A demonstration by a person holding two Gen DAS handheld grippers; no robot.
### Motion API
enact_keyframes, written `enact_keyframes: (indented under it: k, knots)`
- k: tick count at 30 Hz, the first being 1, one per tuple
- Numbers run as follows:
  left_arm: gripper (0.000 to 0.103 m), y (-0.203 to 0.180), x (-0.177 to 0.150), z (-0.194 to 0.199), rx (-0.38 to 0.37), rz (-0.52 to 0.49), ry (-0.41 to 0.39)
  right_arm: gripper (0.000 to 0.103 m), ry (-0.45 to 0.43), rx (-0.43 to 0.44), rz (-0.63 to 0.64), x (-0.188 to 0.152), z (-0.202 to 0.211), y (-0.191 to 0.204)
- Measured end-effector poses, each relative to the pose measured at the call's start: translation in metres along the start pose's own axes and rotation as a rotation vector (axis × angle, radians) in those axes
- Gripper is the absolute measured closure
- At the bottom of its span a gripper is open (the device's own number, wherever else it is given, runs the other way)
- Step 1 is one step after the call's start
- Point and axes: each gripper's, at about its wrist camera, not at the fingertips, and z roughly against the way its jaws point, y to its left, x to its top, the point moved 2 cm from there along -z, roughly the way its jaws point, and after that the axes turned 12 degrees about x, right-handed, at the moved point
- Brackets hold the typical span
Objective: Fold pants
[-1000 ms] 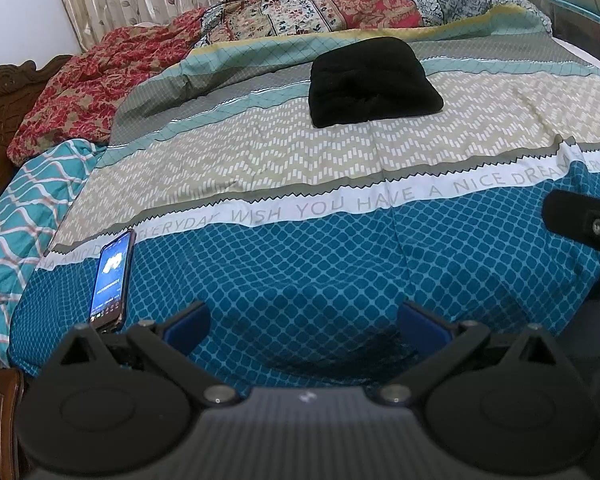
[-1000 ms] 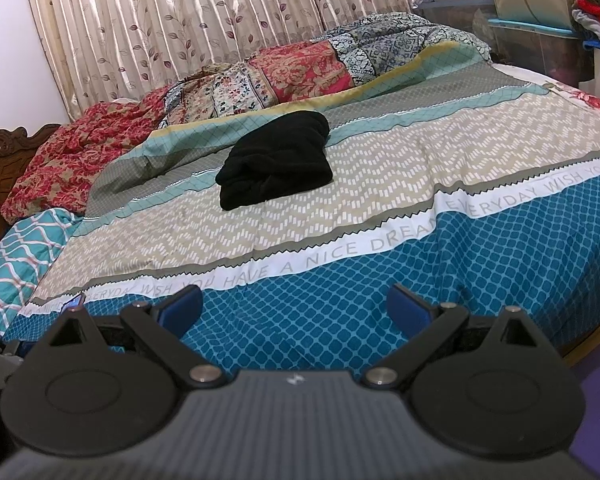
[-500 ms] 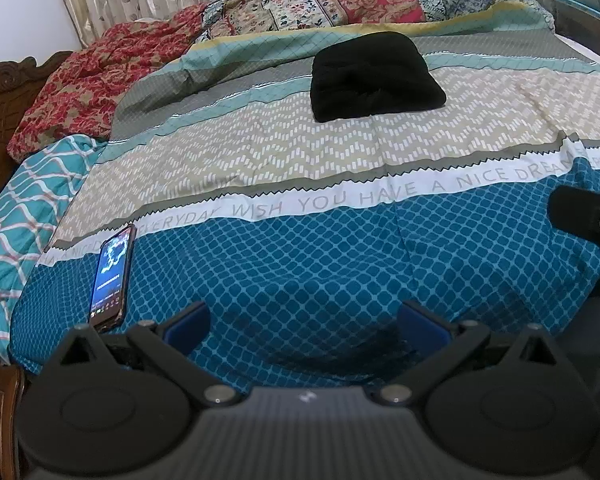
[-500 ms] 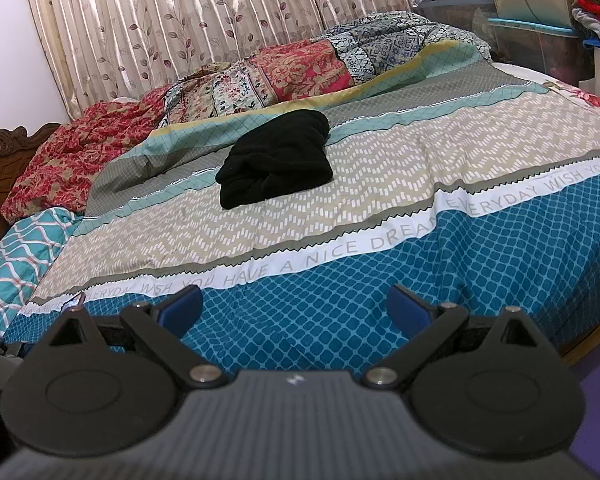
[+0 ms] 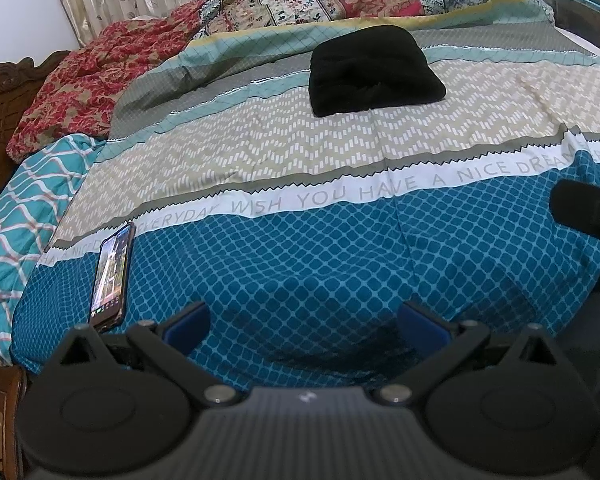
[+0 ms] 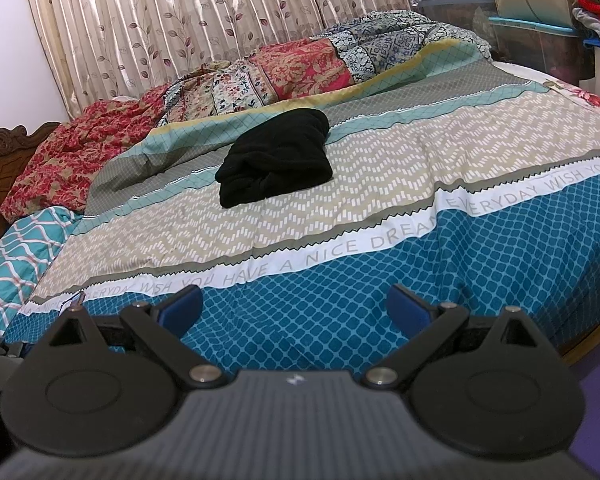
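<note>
A wide bed [image 6: 380,200] under a striped cover of teal, beige and grey bands fills both views. A pleated cream curtain with a leaf print [image 6: 204,20] hangs along the top of the frame; beside it at upper left, a plain white wall [image 6: 4,60]. A carved dark wooden headboard [image 6: 8,160] stands at the left edge

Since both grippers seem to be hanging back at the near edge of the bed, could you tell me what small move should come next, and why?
Probably bring both grippers forward over the bed toward the black pants. The left gripper and right gripper are both open and empty, above the blue band of the bedspread, while the pants lie bundled far ahead, untouched. Keep clear of the phone.
</note>
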Motion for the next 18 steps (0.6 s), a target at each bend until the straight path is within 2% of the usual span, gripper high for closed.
enact_keyframes:
  k: [18]
  knots:
    - [0.0, -0.0013, -0.0015, -0.0044, 0.0, -0.003, 0.018, 0.003, 0.002, 0.001, -0.004, -0.0005, -0.0009, -0.0013]
